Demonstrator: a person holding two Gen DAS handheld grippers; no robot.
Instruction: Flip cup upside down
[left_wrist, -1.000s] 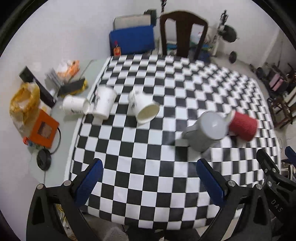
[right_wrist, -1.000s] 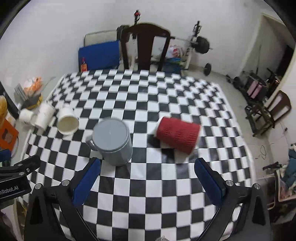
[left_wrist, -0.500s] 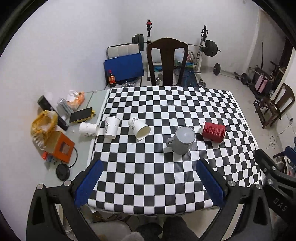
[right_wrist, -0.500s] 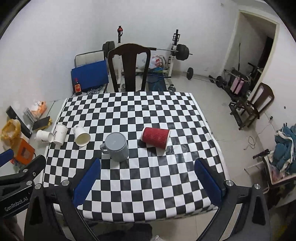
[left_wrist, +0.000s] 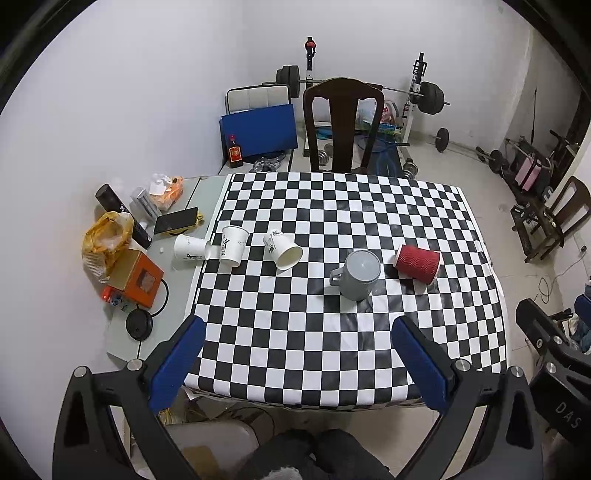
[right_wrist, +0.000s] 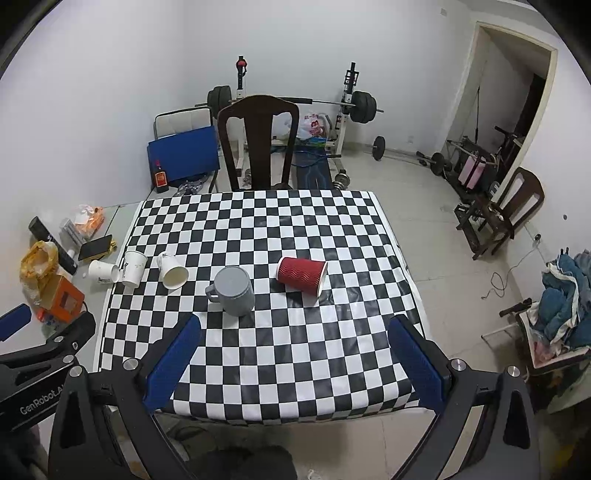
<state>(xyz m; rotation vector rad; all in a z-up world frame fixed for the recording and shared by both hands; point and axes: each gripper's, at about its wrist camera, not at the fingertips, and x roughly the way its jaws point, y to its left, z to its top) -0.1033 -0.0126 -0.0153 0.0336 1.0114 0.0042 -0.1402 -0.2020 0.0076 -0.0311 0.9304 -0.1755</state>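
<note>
A grey mug (left_wrist: 357, 275) (right_wrist: 233, 290) stands upside down on the checkered table (left_wrist: 332, 206), handle to the left. A red ribbed paper cup (left_wrist: 418, 263) (right_wrist: 302, 276) lies on its side to its right. A white paper cup (left_wrist: 282, 249) (right_wrist: 172, 270) lies tipped over to the left. Another white cup (left_wrist: 232, 245) stands by the table's left edge, and a third (left_wrist: 190, 248) lies on the grey side surface. My left gripper (left_wrist: 295, 350) and right gripper (right_wrist: 293, 349) are both open and empty, held high above the table's near edge.
Left of the table are an orange box (left_wrist: 138, 277), a yellow bag (left_wrist: 107, 230), a phone (left_wrist: 175, 220) and a dark bottle (left_wrist: 123, 214). A dark wooden chair (left_wrist: 341, 123) stands at the far side. Gym weights (left_wrist: 430, 98) and another chair (right_wrist: 511, 206) stand beyond.
Both grippers have pulled far back and up from the table. The mug and cups now look small and distant. Both stay open and empty.
</note>
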